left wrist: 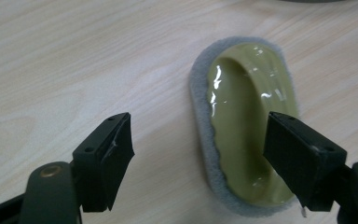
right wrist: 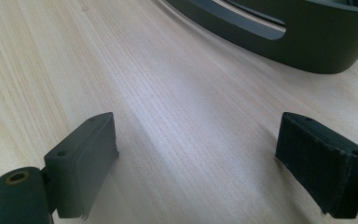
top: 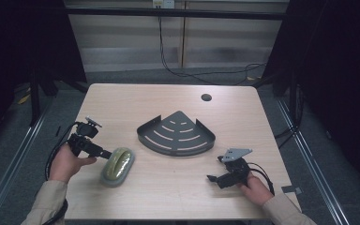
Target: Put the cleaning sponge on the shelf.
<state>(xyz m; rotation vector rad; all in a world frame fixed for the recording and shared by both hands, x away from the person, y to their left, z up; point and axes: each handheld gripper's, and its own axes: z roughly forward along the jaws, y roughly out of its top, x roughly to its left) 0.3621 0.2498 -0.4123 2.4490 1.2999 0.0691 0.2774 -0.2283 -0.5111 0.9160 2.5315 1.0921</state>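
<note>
Hovering with jaws apart, the left gripper [top: 104, 153] had the green scrubbing pad [top: 117, 165] lying ungrasped on the table [top: 136, 98] just ahead of its tips, while the open right gripper [top: 214, 175] waited near the corner rack [top: 176, 133], so pickup and any placing remained.

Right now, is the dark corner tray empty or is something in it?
Empty. The high view shows the tray's slotted floor bare; the green scrubber lies outside it on the table.
</note>
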